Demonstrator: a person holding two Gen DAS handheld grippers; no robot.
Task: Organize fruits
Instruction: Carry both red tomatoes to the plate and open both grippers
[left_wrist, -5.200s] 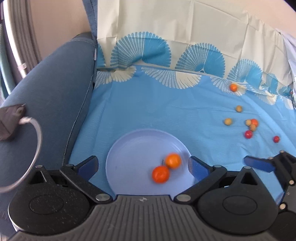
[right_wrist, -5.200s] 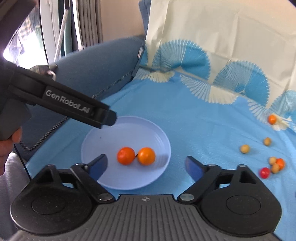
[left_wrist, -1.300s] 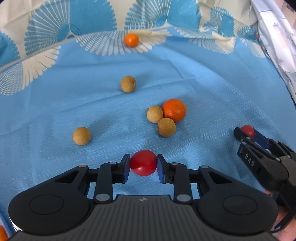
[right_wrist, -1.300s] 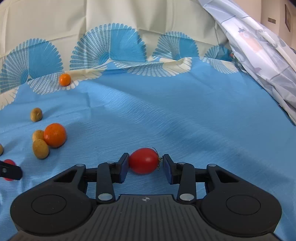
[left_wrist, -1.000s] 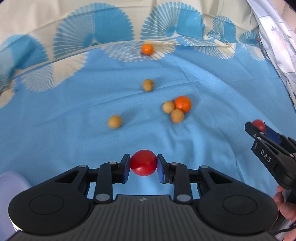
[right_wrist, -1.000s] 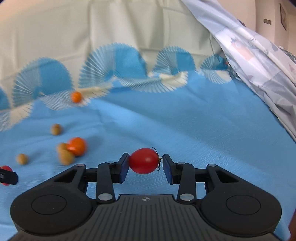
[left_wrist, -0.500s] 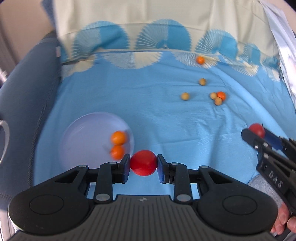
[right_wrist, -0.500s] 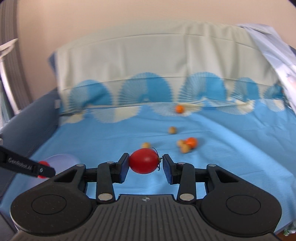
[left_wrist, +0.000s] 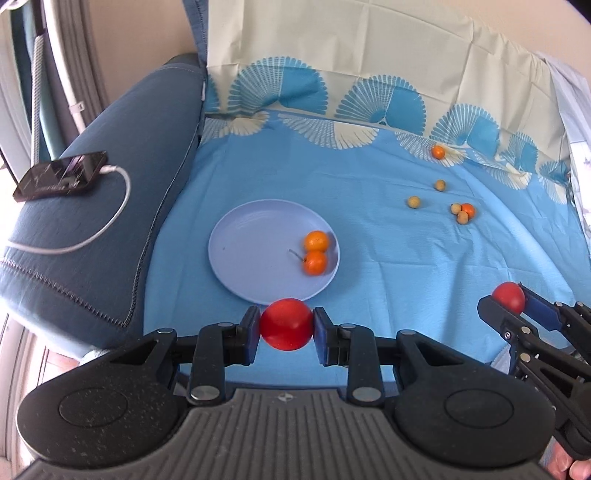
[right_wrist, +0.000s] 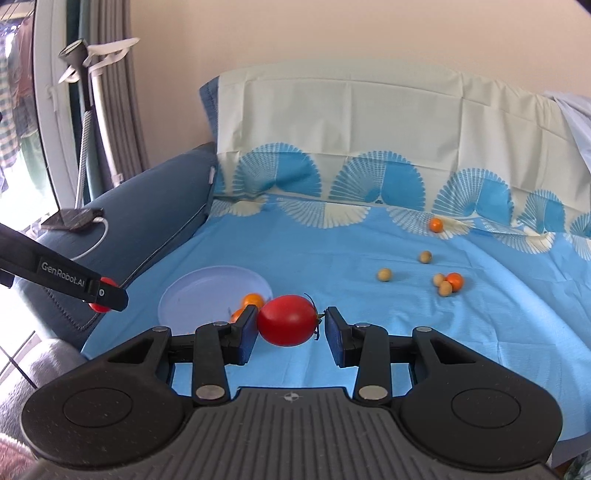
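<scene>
Two handheld grippers hover over a sofa seat draped in a blue cloth (left_wrist: 369, 229) printed with pale fan shapes, each carrying a red tomato toward a pale lilac plate (left_wrist: 236, 251). The left gripper (left_wrist: 286, 329) has its fingers clenched on a round red tomato (left_wrist: 286, 328), held in the air just at the plate's near rim in its own view. The right gripper (right_wrist: 291, 320) grasps an oval red tomato (right_wrist: 287, 319) with a small dark stem at its right end; the left pad presses on the fruit, while the stem end seems to meet the right pad. In the right wrist view this tomato hangs near the plate's right side, above the cloth. Judging by the layout, sorting is partly done: two orange fruits (left_wrist: 316, 251) already sit together on the plate, touching, and the two tomatoes are not yet set down. Well apart on the far right of the cloth lie four small tan round fruits (left_wrist: 413, 202) and two more small orange fruits (left_wrist: 438, 151), one of them touching two of the tan ones; these are left to gather. A phone (left_wrist: 61, 176) on a white cable rests on the blue armrest. The left gripper's arm, seen from the right wrist view, reads "GenRobot.AI"; no other writing is legible
</scene>
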